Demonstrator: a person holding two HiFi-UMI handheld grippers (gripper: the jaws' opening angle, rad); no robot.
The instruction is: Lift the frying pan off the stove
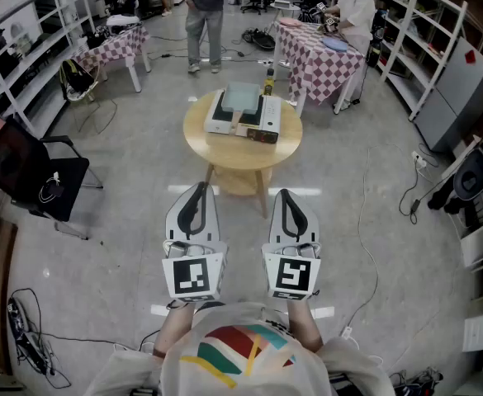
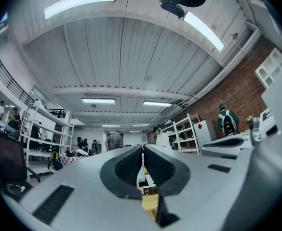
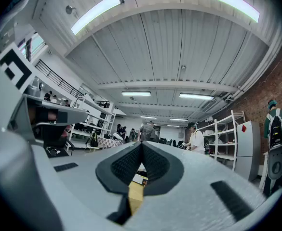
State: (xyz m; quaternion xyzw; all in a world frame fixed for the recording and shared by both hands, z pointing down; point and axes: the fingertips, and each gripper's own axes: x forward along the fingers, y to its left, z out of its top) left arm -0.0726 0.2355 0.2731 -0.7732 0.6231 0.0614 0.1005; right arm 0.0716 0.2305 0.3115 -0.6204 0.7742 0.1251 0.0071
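Status: task not begun. My left tool [image 1: 197, 188] and right tool [image 1: 285, 194] are both closed to a slit with nothing between the pads. They hang side by side close to my body, well short of the round bench [image 1: 212, 157]. The white units [image 1: 221, 115] on that bench I take to be the stove. I cannot pick out the frying pan from here. Approach, grasp and lift all remain.

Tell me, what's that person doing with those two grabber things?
A person stands back from a round wooden table with one tool in each hand. The left tool and right tool are both shut and empty, pointing at the table, not touching it. A white appliance and other items sit there. Nothing is picked up yet.
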